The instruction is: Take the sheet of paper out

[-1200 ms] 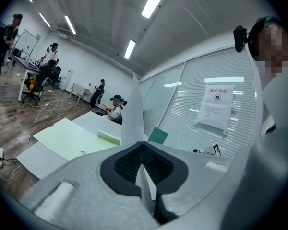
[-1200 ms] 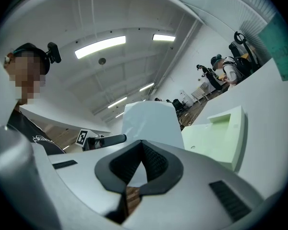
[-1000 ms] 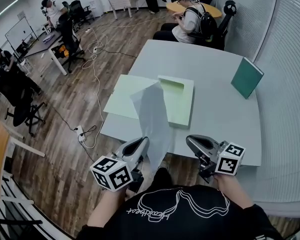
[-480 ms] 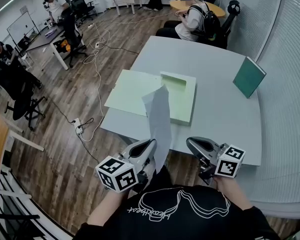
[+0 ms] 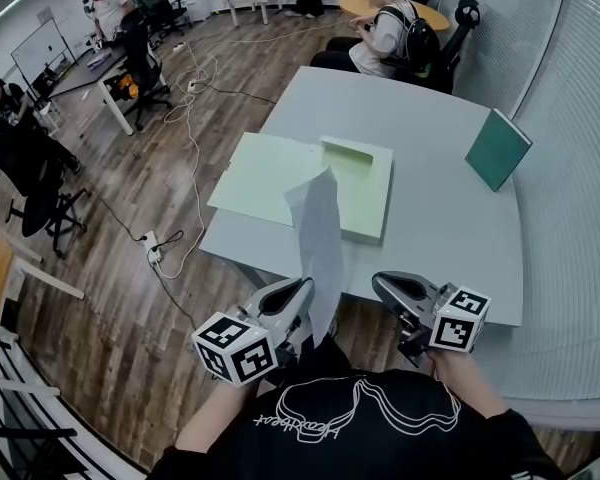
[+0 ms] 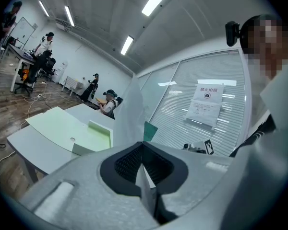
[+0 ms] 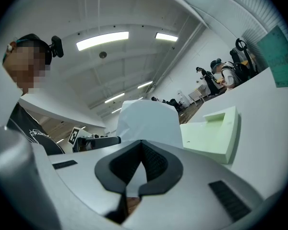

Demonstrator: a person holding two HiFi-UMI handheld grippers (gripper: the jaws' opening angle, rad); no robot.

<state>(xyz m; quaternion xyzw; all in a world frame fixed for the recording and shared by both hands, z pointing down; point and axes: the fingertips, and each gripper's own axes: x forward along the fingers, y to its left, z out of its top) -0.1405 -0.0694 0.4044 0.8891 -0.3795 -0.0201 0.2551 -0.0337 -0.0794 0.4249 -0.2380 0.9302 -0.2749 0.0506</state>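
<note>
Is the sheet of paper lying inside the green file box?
No, the left tool pinches the sheet upright, clear of the file box.

sheet of paper (image 5: 318, 240): white, single, out of the box | pose: near upright, slightly curled, one corner topmost | hold: bottom edge pinched between the closed jaws of left gripper (image 5: 298, 296), hanging free | file box (image 5: 365, 203): pale green, open, lying flat, flap spread to its left

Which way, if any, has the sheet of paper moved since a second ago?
Yes: the sheet of paper drew back toward the person, away from the green box.
</note>
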